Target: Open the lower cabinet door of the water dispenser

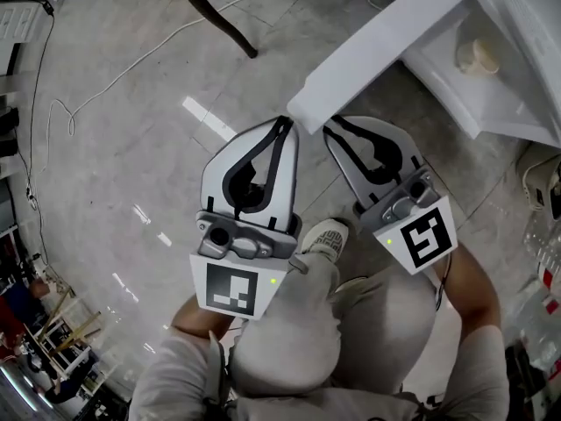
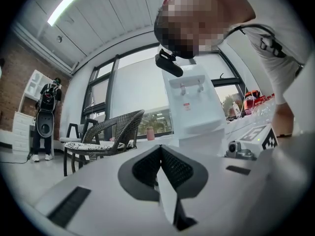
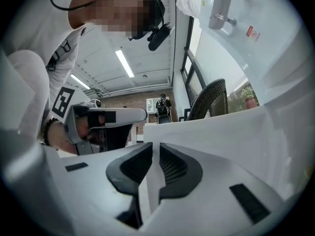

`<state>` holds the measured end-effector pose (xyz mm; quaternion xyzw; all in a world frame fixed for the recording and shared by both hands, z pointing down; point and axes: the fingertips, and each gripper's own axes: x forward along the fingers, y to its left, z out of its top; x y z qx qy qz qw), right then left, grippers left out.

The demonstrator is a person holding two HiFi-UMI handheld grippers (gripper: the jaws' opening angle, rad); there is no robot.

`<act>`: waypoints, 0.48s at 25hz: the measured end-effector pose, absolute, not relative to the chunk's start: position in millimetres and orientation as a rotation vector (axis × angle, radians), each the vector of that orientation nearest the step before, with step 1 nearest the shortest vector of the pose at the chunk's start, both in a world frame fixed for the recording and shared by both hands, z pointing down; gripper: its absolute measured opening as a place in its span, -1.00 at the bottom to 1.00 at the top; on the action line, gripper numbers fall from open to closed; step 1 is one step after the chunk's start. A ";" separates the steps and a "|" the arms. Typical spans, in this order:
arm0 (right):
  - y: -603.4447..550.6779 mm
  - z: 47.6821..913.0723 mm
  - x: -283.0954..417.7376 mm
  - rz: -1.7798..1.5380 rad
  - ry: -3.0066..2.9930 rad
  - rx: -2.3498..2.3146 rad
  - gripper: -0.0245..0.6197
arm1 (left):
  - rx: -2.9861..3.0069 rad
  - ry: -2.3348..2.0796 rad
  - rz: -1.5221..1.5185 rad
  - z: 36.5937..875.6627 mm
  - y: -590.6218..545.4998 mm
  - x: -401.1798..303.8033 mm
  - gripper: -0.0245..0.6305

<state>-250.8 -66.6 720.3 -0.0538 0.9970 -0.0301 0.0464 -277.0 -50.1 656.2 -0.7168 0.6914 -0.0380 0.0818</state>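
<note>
The right gripper pinches the cabinet door, its tips partly hidden overhead; left gripper pressed together.

Looks like a loft-style office/lab space: brick wall, tall black-framed windows, ceiling strip light, polished concrete floor with loose cable, wicker chair, freestanding water dispenser

Bright, even: daylight from windows, ceiling strip lights; glare streaks on floor; white cabinet door nearly overexposed; gripper views bend, corners black
</note>
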 end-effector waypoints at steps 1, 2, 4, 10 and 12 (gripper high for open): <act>-67.6 720.3 -254.1 -0.086 3.042 -0.159 -0.75 | -2.138 2.066 -0.110 655.8 -50.0 -277.9 -0.92; -68.4 720.3 -257.6 -0.083 3.043 -0.153 -0.75 | -2.134 2.067 -0.107 655.2 -49.9 -278.8 -0.92; -69.7 719.7 -264.1 -0.090 3.042 -0.148 -0.75 | -2.129 2.067 -0.105 653.0 -49.4 -280.1 -0.92; -66.5 713.6 -264.8 -0.124 3.014 -0.130 -0.75 | -2.149 2.022 -0.103 650.4 -48.7 -274.1 -0.92; -62.8 712.3 -258.0 -0.146 3.016 -0.097 -0.77 | -2.171 1.991 -0.094 651.3 -49.9 -266.6 -0.92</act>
